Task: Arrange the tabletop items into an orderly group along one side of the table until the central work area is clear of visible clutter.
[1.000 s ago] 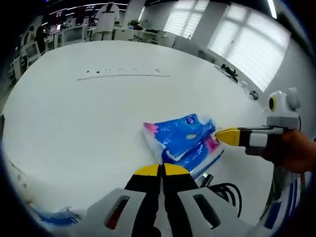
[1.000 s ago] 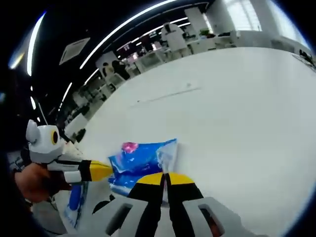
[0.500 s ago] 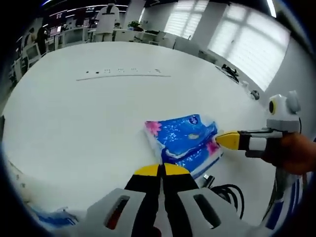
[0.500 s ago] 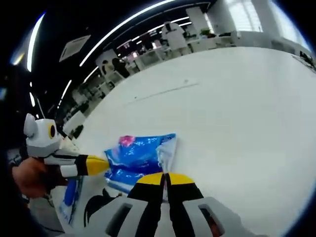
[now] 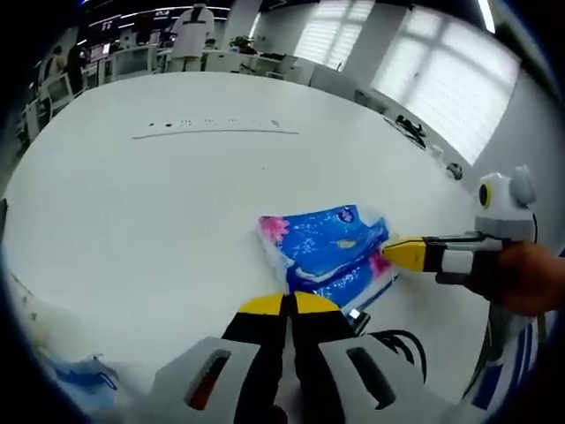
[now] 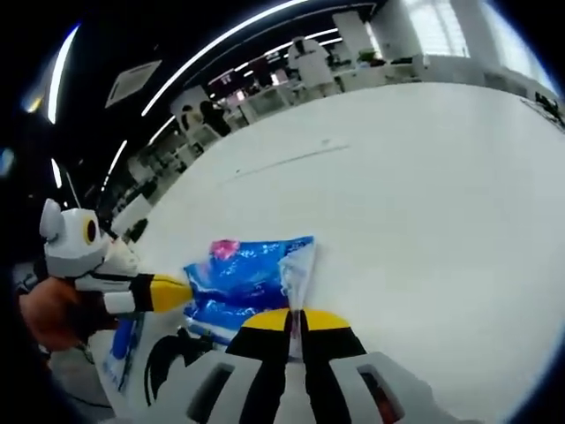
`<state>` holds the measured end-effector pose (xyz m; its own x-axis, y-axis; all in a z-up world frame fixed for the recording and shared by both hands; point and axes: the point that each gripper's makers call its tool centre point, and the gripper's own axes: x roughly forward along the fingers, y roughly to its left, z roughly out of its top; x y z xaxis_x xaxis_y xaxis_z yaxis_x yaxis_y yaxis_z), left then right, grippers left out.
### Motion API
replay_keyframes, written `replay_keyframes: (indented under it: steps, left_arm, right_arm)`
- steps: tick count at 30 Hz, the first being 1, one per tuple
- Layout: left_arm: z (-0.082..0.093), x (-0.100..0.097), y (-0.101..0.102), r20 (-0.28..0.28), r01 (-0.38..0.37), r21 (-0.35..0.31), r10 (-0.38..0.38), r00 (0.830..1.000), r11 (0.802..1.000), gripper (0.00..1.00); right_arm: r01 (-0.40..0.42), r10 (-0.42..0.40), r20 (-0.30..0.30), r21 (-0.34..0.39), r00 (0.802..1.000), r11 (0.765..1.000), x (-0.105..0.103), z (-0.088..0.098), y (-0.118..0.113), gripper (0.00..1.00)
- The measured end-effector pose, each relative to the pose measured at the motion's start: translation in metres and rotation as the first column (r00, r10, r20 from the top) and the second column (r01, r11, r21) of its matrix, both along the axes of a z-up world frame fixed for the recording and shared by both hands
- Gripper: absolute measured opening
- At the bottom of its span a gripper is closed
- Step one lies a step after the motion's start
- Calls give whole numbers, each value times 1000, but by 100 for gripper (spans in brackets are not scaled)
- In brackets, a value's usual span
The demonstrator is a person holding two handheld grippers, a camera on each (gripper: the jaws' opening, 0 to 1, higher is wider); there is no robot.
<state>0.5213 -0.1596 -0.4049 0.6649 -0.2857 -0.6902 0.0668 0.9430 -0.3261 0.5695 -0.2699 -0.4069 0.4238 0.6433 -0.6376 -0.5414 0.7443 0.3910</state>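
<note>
Both your grippers meet at the blue plastic tissue pack (image 5: 327, 256) on the white table (image 5: 132, 203).

Your left gripper (image 5: 288, 305) has its jaws pressed together, the pack just past its tips toward 1 o'clock. Your right gripper (image 6: 296, 320) pinches the pack's clear end flap. The left gripper view adds a black coiled cable (image 5: 402, 344) at 4 o'clock; the right gripper view shows the pack's pink corner at 11 o'clock.

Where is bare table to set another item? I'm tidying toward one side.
Free: the white table beyond the blue tissue pack, up to the dark line of marks. Crowded: around the pack, between both tools, near the black cable.
</note>
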Motion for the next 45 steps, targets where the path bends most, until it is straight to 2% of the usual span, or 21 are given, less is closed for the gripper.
replay_keyframes:
  steps: [2,5,7,12,17,20,22,25,27,30,38,45]
  left_arm:
    - [2,-1,0,2,2,-2,-2,1000,1000,1]
    - [5,-3,5,6,-13,14,13,1000,1000,12]
    - [5,-6,7,3,-13,18,12,1000,1000,15]
    - [9,-11,13,6,-36,8,35,999,999,17]
    - [23,-20,20,24,-60,11,60,998,998,17]
    - [30,-30,28,29,-108,-12,108,994,994,17]
    - [32,-34,30,33,-112,-14,112,993,994,16]
    - [41,-52,37,41,-136,-14,136,990,991,16]
    - [44,-64,41,40,-152,-15,152,988,988,16]
    - [46,-81,44,37,-164,-16,165,986,986,15]
    - [41,-120,66,7,-235,-44,235,972,971,14]
    - [41,-142,83,-3,-293,-54,293,956,955,13]
  right_arm:
    - [10,-10,-3,0,1000,1000,0,1,-1,3]
    - [17,-17,-2,-8,1000,1000,0,1,-3,9]
    - [27,-27,-1,-15,1000,1000,2,0,-8,13]
    - [45,-45,7,-11,999,999,4,3,-12,14]
    - [48,-47,35,-12,998,999,6,9,-13,14]
    - [40,-39,54,-17,998,999,6,19,-12,14]
    - [36,-35,60,-19,998,999,5,22,-10,13]
    - [29,-28,80,-14,996,999,0,38,-1,14]
    - [21,-20,87,-16,996,1000,-1,35,1,13]
    - [-12,14,96,-23,995,1000,-13,46,14,13]
    - [-62,64,92,-26,994,998,-33,44,34,13]
    - [-116,118,85,-30,989,993,-54,41,54,13]
